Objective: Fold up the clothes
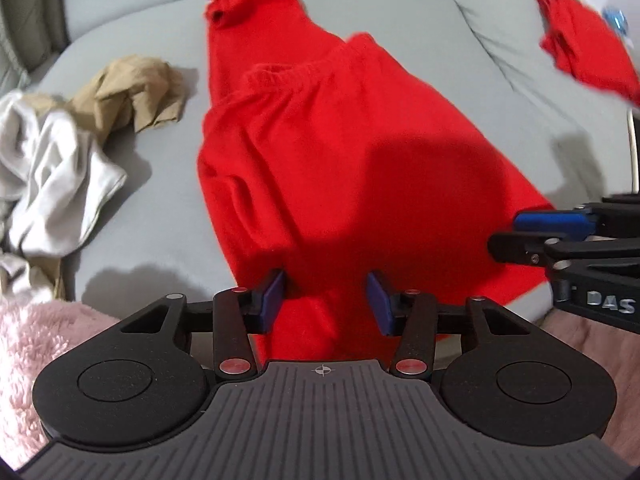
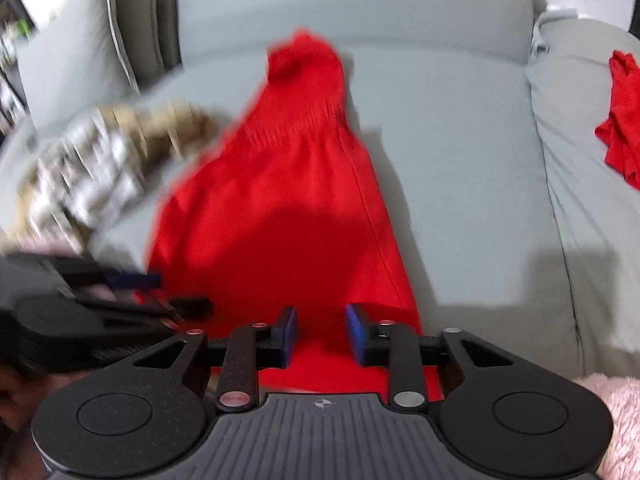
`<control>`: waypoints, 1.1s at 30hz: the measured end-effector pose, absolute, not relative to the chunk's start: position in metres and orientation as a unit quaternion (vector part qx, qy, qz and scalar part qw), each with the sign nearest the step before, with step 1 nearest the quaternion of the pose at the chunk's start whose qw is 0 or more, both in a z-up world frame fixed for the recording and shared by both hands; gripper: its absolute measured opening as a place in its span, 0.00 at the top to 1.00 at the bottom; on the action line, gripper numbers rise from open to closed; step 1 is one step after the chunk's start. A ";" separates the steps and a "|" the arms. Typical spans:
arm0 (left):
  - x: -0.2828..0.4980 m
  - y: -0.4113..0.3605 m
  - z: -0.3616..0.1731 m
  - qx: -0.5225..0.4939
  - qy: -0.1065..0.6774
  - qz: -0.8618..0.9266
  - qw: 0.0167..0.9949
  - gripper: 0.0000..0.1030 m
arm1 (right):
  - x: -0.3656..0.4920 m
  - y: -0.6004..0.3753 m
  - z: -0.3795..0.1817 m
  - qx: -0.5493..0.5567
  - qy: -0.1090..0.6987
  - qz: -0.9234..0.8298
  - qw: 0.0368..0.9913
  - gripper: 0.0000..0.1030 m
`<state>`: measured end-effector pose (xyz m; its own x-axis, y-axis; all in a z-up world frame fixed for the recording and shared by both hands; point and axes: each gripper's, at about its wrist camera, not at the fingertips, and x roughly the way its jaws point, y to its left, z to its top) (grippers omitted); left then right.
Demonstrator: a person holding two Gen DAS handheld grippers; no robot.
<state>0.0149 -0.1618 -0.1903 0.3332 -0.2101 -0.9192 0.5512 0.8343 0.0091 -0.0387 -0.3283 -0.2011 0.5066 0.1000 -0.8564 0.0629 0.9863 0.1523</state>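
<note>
A red garment with an elastic waistband lies flat on the grey sofa seat, its narrow end pointing away from me. My left gripper is open over the near hem, and the red cloth shows between its blue pads without being pinched. My right gripper stands over the same near hem of the red garment. Its pads are a narrow gap apart, and the cloth lies flat in that gap. In the left wrist view the right gripper is seen side-on at the garment's near right corner. The left gripper is blurred at the left of the right wrist view.
A crumpled tan garment and white clothes are heaped on the left of the seat. A second red garment lies on the right-hand cushion. Pink fluffy fabric covers the near edge. The sofa back rises behind.
</note>
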 end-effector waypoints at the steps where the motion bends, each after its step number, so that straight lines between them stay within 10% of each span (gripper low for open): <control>1: 0.016 -0.159 -0.189 0.157 0.529 -0.236 0.800 0.50 | -0.041 -0.327 -0.200 0.071 0.497 0.013 0.865 0.82; 33: 0.236 -0.170 -0.134 -0.018 0.405 -0.140 0.903 0.46 | 0.155 -0.338 -0.149 0.046 0.400 -0.003 0.915 0.77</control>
<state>0.2361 -0.1704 -0.1344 0.6327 -0.2671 -0.7269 0.2378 0.9603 -0.1459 0.1547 -0.3378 -0.1488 0.6798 0.0317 -0.7327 0.0417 0.9958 0.0818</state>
